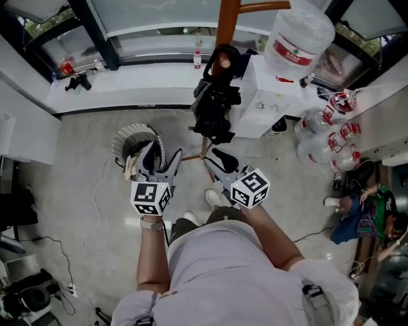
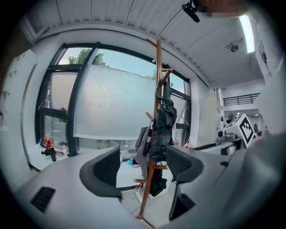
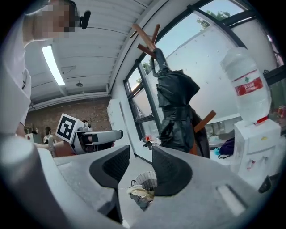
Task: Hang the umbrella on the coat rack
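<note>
Coat rack (image 1: 227, 22) is running off the head view's top edge, umbrella (image 1: 214, 105) covering its lower pole. Right tongs (image 3: 139, 156) are blocking the rack's base in the right gripper view; bin (image 3: 145, 180) contents are reading too small.

Grey floor (image 1: 89, 165), seen from above. Standing on it: a white slatted basket (image 1: 131, 141) at centre left, the coat rack (image 1: 227, 19) at upper centre, a white water dispenser (image 1: 264, 105) just right of it, and clustered clear water bottles (image 1: 319, 139) near the right edge.
</note>
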Motion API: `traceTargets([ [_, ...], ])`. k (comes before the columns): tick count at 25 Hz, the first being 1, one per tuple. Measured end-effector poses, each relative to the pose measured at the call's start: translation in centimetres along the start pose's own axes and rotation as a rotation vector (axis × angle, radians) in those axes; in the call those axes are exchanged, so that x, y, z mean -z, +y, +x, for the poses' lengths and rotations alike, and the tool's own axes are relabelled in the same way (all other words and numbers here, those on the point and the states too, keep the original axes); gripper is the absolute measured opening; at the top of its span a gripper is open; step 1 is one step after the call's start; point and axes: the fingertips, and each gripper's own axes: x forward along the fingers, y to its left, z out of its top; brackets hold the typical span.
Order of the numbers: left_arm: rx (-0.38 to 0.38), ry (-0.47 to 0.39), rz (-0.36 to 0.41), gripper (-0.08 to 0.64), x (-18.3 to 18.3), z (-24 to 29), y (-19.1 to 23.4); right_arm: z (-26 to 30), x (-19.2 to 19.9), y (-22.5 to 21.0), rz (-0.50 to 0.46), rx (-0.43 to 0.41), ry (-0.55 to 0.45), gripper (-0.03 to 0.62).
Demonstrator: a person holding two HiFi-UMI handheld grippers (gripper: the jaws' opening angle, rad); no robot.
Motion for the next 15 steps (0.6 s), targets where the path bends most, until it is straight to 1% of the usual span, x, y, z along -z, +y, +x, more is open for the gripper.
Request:
traceTargets([
  [4,-0.076,-0.010,-0.023,0.300,0.5,-2.5,2.5,2.4,-0.1,1.8,-0.027,-0.077,0.018,0.160],
  [9,-0.171,-0.015,-0.046,0.289,1.3,-6.0,5.4,5.2,-0.3,4.2,-0.064,-0.171,0.044,0.160],
  [15,-0.269,-0.015,-0.078,0.284,2.5,-9.2,7.4,8.0,-0.7,6.4,-0.108,-0.278,0.073,0.160],
])
